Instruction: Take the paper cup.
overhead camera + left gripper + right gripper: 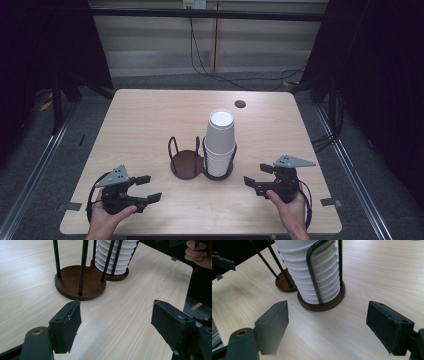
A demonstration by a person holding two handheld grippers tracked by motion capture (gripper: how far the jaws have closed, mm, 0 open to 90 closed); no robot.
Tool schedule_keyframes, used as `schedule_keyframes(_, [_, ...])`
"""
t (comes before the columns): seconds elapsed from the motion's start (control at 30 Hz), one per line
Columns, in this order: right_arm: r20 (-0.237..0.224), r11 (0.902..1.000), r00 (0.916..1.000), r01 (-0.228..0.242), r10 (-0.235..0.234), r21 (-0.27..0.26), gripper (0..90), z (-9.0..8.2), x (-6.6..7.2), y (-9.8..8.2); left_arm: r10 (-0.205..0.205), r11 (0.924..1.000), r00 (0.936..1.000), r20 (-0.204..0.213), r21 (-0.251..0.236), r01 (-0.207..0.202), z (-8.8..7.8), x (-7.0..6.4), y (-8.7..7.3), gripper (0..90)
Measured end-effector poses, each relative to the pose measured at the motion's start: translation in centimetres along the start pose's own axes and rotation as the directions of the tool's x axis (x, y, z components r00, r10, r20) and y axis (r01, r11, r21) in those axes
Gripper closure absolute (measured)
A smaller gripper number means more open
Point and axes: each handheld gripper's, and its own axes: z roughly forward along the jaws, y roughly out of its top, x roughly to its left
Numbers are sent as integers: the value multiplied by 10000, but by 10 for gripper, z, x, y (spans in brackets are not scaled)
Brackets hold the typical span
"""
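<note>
A stack of white paper cups (220,142) is seen standing upside down in the right-hand compartment of a two-place cup holder (186,167) near the middle of a light wooden table (145,120). The holder is made of two round dark-brown bases joined side by side, each ringed by thin black wire uprights; the left-hand compartment is seen with only its bare base. No brand, label or writing can be read on the cups or the holder.

The left gripper (146,188) is held by a hand (104,220) at the near left of the table, well apart from the holder, its jaws spread with nothing between them but bare tabletop. The right gripper (257,175) is held by the other hand (292,210) at the near right, its jaws likewise spread and empty, pointed towards the cups. A small dark round spot (240,104) is seen near the table's far edge.
</note>
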Motion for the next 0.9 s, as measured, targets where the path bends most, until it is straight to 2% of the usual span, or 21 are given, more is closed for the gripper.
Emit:
schedule_keyframes(0.07, [-100, 9998, 9998, -148, 147, -101, 183, -1, -2, 1, -46, 10000, 10000, 20, 10, 46, 0, 0, 0, 240])
schedule_keyframes(0.17, [58, 9997, 9999, -118, 120, -211, 195, -3, -1, 0, -141, 9999, 9999, 28, -28, 141, 1, 2, 0, 240])
schedule_keyframes(0.23, [-25, 9995, 10000, 24, -25, -316, 193, -4, 3, 1, -186, 9998, 9998, 31, -20, 186, 2, 3, 0, 240])
schedule_keyframes(0.33, [-273, 9992, 9996, -7, -4, -394, 195, -5, 5, 3, -258, 9997, 9997, 19, -31, 258, 3, 3, 0, 240])
schedule_keyframes(0.53, [-453, 9997, 9989, 147, -156, -208, 192, -4, 10, 9, -161, 9999, 9999, -38, 39, 162, 1, 2, -1, 240])
schedule_keyframes(0.77, [-708, 9994, 9975, -33, 9, -339, 181, -6, 13, 22, -116, 9999, 9999, 1, 123, 116, 1, 0, -1, 243])
schedule_keyframes(0.9, [-860, 9992, 9961, 175, -204, -352, 181, -6, 17, 30, -108, 9998, 9999, 15, 161, 108, 3, 0, -1, 244])
